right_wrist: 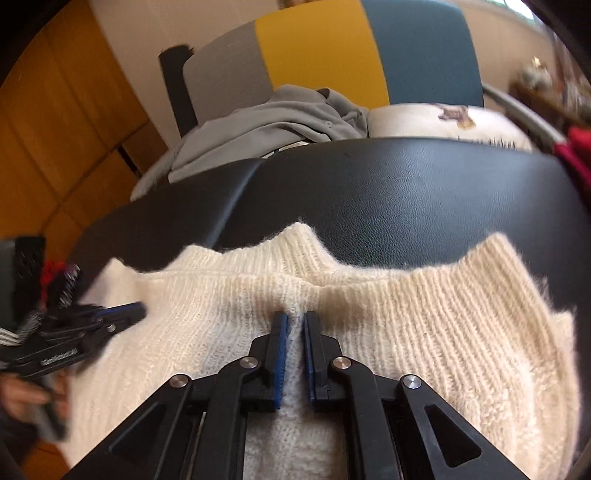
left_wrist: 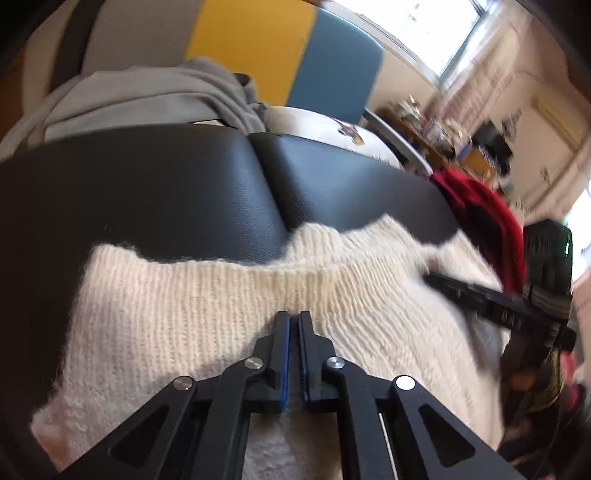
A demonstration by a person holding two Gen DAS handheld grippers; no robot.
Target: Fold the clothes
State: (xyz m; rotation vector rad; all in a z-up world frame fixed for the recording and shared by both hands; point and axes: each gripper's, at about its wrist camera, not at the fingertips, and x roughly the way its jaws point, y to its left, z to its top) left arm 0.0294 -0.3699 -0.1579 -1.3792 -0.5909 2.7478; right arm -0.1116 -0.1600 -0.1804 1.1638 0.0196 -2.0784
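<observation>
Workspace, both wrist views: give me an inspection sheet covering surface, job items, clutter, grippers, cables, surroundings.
Surface: black padded bench, a seam running across it.
Job's things: cream knit sweater spread on the bench, ribbed edge wavy, not lying straight.
Clutter: grey garment heaped behind the bench; red garment at its right end.
Grippers: left gripper shut, with no fabric visible between its pads; right gripper closed on a ridge of the sweater's knit.
Cables: nothing seen.
Surroundings: grey, yellow and blue panel behind; orange cabinets on the left of the right wrist view; bright window.
</observation>
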